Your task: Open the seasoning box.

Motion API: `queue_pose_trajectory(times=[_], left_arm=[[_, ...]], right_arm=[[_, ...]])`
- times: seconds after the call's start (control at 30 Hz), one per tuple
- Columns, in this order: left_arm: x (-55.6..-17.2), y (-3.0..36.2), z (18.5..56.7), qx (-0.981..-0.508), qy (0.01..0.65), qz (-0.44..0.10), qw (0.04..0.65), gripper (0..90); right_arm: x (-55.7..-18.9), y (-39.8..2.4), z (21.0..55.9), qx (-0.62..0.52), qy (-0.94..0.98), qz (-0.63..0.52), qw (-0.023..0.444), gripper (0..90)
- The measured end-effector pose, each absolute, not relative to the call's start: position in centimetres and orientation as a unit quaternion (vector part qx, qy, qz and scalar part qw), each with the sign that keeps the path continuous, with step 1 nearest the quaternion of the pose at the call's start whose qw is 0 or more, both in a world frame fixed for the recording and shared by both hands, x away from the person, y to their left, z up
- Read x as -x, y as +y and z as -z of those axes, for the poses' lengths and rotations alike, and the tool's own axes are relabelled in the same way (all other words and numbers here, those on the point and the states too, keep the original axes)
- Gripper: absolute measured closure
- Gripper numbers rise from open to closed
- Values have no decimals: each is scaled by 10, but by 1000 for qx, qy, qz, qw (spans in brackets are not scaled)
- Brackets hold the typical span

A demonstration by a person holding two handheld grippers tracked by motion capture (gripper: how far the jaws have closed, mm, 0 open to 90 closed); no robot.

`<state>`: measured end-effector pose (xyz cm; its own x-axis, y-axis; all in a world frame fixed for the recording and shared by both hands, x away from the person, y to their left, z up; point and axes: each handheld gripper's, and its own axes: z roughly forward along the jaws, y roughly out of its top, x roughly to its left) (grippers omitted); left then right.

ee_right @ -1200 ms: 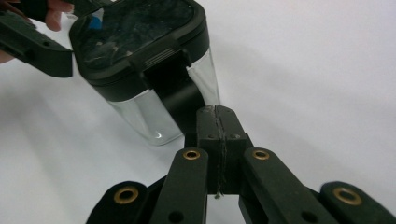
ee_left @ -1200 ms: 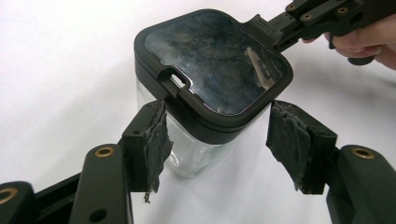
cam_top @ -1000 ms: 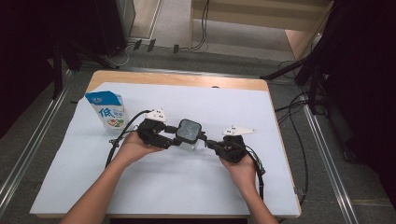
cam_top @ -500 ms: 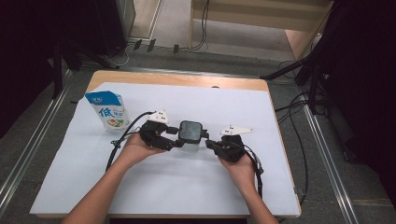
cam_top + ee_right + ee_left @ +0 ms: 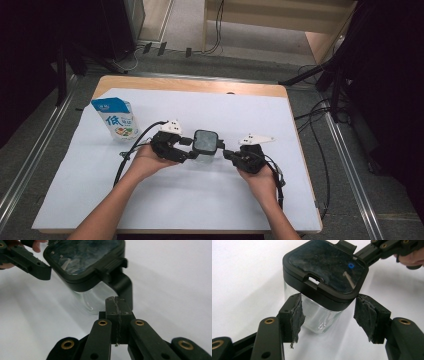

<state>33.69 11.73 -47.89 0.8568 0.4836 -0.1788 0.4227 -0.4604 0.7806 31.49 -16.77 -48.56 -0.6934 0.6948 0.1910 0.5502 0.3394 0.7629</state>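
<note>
Clear jar (image 5: 205, 145) with a black lid (image 5: 324, 267) standing upright near the middle of the desk (image 5: 200, 200), on the white sheet (image 5: 165, 205) covering it. Lid square with rounded corners, dark glossy window on top, a small tab (image 5: 113, 263) on the side facing the right gripper view. Left gripper (image 5: 186, 150) just beside the jar from its left in the high view, fingers (image 5: 293, 317) straddling the glass body below the lid; jaws partly spread and just now closing a little, left pad against or very near the glass, right pad clear of it with a visible gap, so no grip on the jar. Right gripper (image 5: 227, 153) on the jar's other side, fingers (image 5: 117, 310) pressed flat together with nothing between them, tips just short of the lid's tab; touching or not, cannot tell. Hands (image 5: 145, 162) wrapped around both gripper bodies, forearms coming in from the near edge of the desk. Blue and white pouch (image 5: 116, 117) standing well apart toward the far left of the sheet.
</note>
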Motion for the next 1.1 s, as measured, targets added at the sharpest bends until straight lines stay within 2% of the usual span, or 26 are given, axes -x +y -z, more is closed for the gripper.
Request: queue_pose_trajectory(times=[0.47,1.1], left_arm=[[-337,117,480,-853,269,-32,446,408],[-335,122,472,-850,277,-35,446,440]], right_arm=[[-323,-176,485,-408,800,-431,92,900],[-330,-168,485,-400,801,-434,99,900]])
